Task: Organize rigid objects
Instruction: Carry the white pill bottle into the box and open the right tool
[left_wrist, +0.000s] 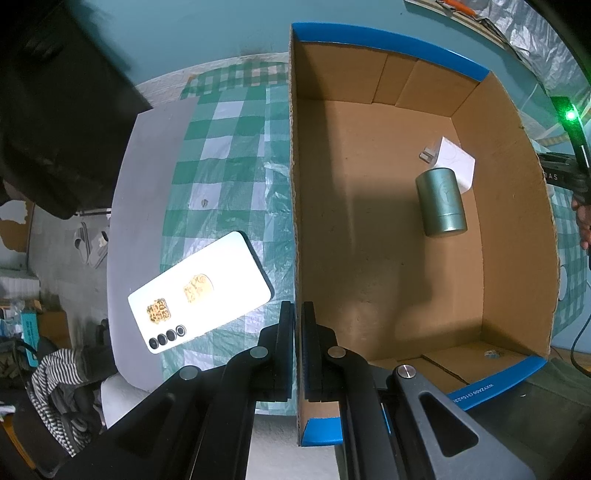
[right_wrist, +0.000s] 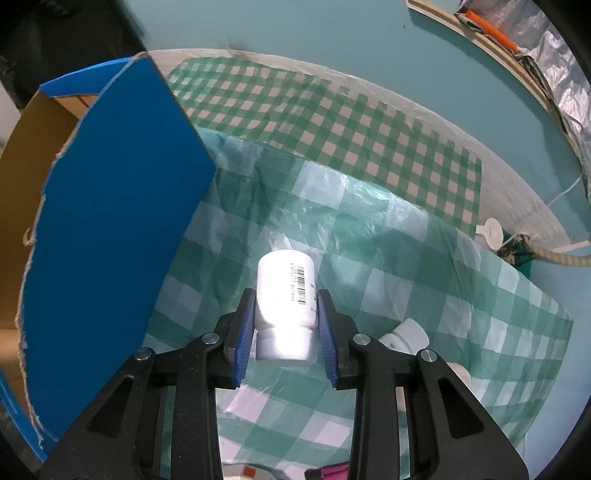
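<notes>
Over the checkered surface (right_wrist: 424, 295), right claw (right_wrist: 286, 325) is clamped on a white bottle (right_wrist: 286, 295), cap end nearest, long axis pointing away. Left claw (left_wrist: 298, 317) looks pinched onto the box (left_wrist: 369, 229) wall, probably.

The left wrist camera sits just behind the left tool (left_wrist: 298, 314) and looks steeply down, close over the near wall of the cardboard box (left_wrist: 369, 221), taking in its floor and the checked cloth (left_wrist: 229, 155) to the left. The right wrist camera looks forward and down past the right tool (right_wrist: 286, 306) at the cloth (right_wrist: 406, 288), with the box's blue outer wall (right_wrist: 110, 221) close on its left. Both views share the box and the cloth.
</notes>
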